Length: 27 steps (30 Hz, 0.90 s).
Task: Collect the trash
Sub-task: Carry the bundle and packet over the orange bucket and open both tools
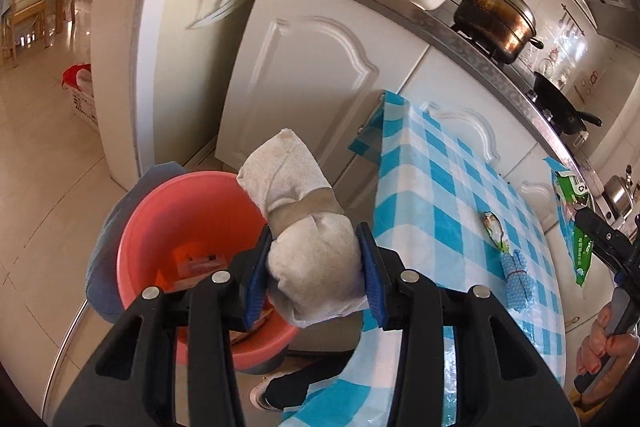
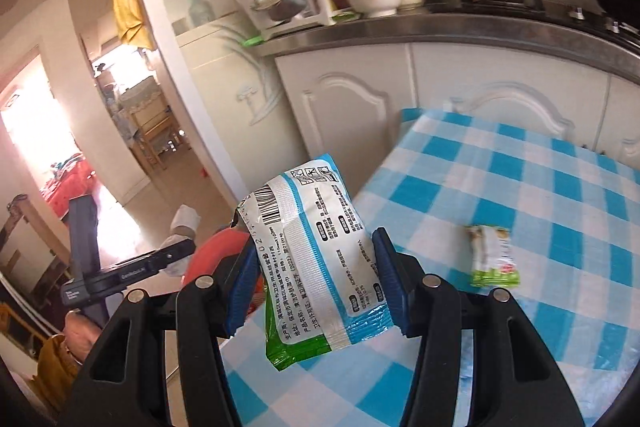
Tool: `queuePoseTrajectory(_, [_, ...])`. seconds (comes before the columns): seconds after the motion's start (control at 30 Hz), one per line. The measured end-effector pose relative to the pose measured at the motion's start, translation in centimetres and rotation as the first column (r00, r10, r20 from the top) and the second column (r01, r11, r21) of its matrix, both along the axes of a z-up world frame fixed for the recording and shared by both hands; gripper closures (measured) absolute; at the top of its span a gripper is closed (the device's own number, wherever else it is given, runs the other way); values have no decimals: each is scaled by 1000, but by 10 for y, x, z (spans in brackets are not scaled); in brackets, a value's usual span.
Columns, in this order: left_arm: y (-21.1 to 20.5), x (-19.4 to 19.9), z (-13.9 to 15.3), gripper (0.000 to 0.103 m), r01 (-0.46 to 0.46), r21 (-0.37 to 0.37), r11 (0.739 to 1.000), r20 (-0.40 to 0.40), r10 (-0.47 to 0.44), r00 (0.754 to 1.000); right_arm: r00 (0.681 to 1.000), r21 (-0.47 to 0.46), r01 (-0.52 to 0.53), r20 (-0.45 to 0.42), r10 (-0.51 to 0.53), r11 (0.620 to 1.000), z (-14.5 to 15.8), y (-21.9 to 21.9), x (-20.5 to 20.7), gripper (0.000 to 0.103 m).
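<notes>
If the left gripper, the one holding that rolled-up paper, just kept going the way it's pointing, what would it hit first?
Most likely the red bucket. The left gripper, shut on the taped paper bundle, points down past the table edge, roughly at the bucket's rim or the floor beside it. Depth is hard to judge.

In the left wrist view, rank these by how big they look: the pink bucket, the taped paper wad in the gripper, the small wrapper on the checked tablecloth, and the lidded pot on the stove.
1. pink bucket
2. taped paper wad, though nearness inflates it
3. lidded pot
4. small wrapper
</notes>
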<state>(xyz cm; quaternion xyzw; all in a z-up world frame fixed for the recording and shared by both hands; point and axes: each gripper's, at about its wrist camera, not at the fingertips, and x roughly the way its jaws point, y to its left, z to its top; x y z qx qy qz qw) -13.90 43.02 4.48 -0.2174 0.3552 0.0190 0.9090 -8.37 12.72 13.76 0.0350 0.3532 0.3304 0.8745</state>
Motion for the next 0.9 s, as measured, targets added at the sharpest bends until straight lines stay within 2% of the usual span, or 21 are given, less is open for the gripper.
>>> queuePoseTrajectory(0.13, [21,-3,-17,61,-37,-11,999,-31,36,999,993,3,-111,-47,111,994,-12,62,5,47])
queuePoseTrajectory(0.33, [43,2,-48,59,-80,-35,996,-86,77,993,970,-16,-216,-123,212,976,-39,140,15,45])
queuePoseTrajectory(0.4, [47,5,-60,51,-91,-53,994,-112,85,990,962,-14,-234,-151,229,972,-51,158,19,44])
queuePoseTrajectory(0.43, [49,7,-68,46,-102,-57,993,-128,94,987,959,-20,-236,-163,230,972,-56,166,20,36])
queuePoseTrajectory(0.47, [50,8,-73,32,-118,-54,992,-143,110,984,961,-28,-226,-172,218,974,-60,170,22,27])
queuePoseTrajectory(0.5, [52,7,-78,27,-135,-54,989,-151,126,980,959,-20,-222,-184,215,975,-64,172,23,26])
queuePoseTrajectory(0.57, [58,4,-85,25,-153,-72,986,-158,140,977,957,0,-218,-196,214,976,-67,169,22,25])
queuePoseTrajectory(0.6, [62,3,-87,21,-162,-77,984,-165,148,975,961,-6,-207,-190,202,978,-67,167,21,24])
queuePoseTrajectory(0.77, [78,-11,-84,18,-206,-82,975,-139,194,971,978,-12,-129,-167,125,992,-58,134,16,14])
queuePoseTrajectory(0.9, [83,-21,-77,16,-209,-83,974,-109,200,974,990,-30,-57,-133,53,998,-50,105,7,13])
